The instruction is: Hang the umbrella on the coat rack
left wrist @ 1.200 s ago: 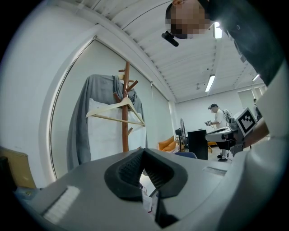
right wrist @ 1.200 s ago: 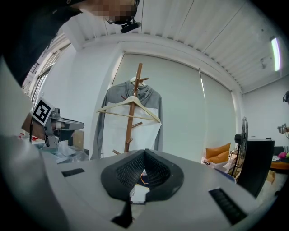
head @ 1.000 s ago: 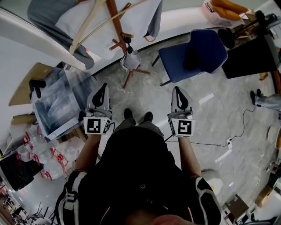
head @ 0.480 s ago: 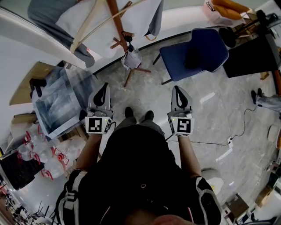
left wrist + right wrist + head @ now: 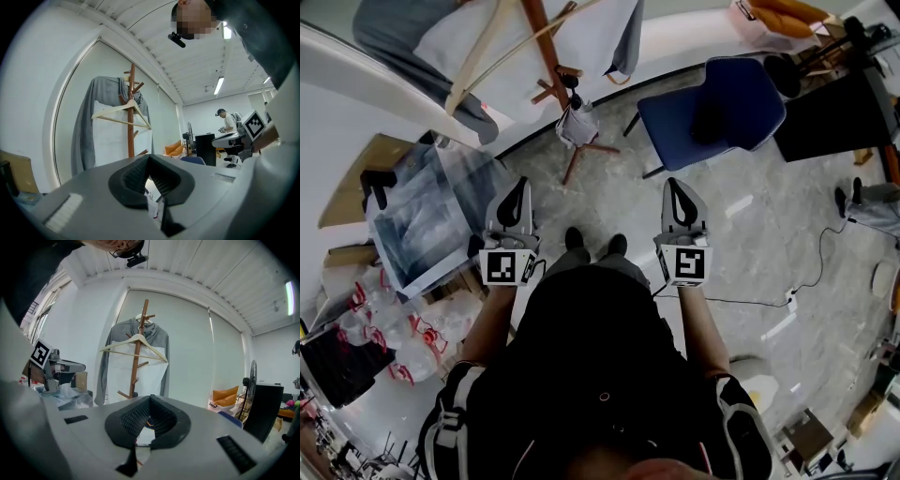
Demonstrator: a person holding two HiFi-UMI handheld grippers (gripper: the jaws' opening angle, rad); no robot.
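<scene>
sitting by coat rack [image 5: 546, 47], umbrella [image 5: 577, 127] well beyond left gripper [image 5: 517, 188] and right gripper [image 5: 678, 188]

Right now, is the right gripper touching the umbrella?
Apart. The head view shows the right gripper held in front of the person, with a stretch of floor between it and the umbrella at the coat rack.
</scene>
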